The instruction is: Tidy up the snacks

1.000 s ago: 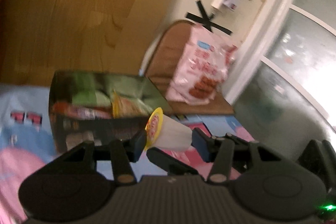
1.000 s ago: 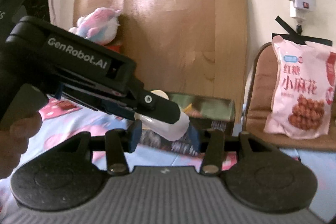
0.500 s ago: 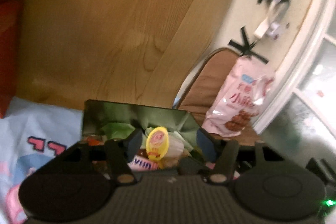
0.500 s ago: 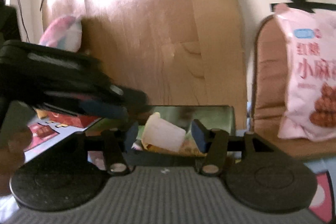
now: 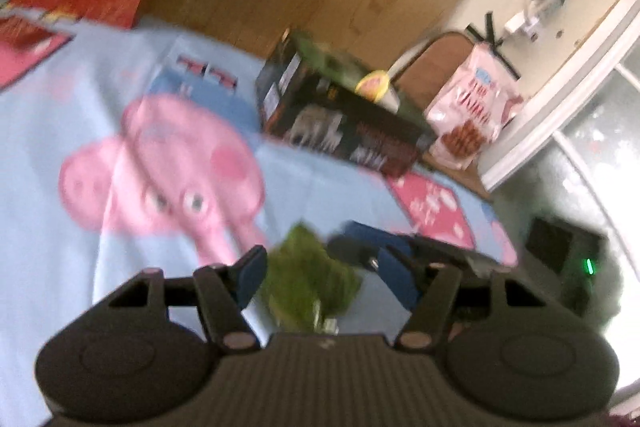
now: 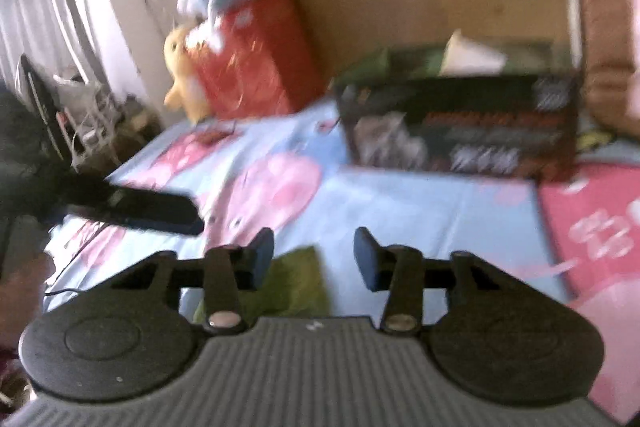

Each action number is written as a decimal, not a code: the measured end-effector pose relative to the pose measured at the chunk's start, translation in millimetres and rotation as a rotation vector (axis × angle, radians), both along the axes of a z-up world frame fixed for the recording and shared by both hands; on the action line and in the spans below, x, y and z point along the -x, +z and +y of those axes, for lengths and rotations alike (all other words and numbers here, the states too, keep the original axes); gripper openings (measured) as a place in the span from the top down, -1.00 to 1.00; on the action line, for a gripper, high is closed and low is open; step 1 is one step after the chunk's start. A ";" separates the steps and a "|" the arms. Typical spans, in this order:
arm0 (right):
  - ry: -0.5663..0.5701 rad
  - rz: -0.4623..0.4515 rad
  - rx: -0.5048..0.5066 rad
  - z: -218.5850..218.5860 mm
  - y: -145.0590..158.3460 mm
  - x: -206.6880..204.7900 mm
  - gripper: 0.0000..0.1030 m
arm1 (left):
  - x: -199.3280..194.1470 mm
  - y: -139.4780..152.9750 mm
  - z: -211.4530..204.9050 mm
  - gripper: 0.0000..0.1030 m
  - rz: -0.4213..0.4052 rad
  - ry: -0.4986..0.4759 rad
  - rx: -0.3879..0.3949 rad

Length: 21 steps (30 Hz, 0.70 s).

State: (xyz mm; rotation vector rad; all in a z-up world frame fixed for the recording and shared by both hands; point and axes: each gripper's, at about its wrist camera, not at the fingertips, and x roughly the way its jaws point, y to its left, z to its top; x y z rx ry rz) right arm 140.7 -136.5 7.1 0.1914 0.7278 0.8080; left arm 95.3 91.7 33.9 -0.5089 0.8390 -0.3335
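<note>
L gripper [image 5: 326, 277] tilted down, jaws apart, pads pressing nothing. R gripper [image 6: 314, 257] also angled down, jaws closing, pads not pressing on anything. L gripper's dark finger [image 6: 156, 211] crosses the R view from the left; R fingers [image 5: 372, 255] show just beside L's right pad. Blurred hand [image 6: 24, 279] at left edge of R view

One dark snack box [image 5: 344, 123]; one green packet [image 5: 310, 289]; one pink snack bag [image 5: 472, 111]; one yellow-lidded cup [image 5: 376, 86]

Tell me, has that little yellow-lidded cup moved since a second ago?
Yes. The cup then sat between the left claw's fingers in front of the box; now it rests inside the box.
</note>
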 end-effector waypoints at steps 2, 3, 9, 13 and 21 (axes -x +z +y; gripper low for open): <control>-0.024 0.027 -0.017 0.4 -4.0 0.5 0.34 | 2.7 -15.2 -2.7 -0.19 0.057 0.016 0.001; -0.036 0.032 -0.006 0.1 -2.5 3.1 0.48 | 6.5 -18.7 -3.9 -0.18 0.040 0.025 0.005; -0.040 0.056 -0.022 -16.0 -1.3 34.7 0.69 | 14.0 -23.3 -18.3 0.33 0.046 -0.041 0.022; -0.057 0.035 -0.031 -32.8 -4.7 72.8 0.72 | 24.3 -28.0 -43.4 0.54 0.057 -0.156 0.029; -0.143 0.093 -0.168 -68.1 -19.2 113.5 0.72 | 51.5 -27.3 -52.2 0.64 0.021 -0.244 -0.027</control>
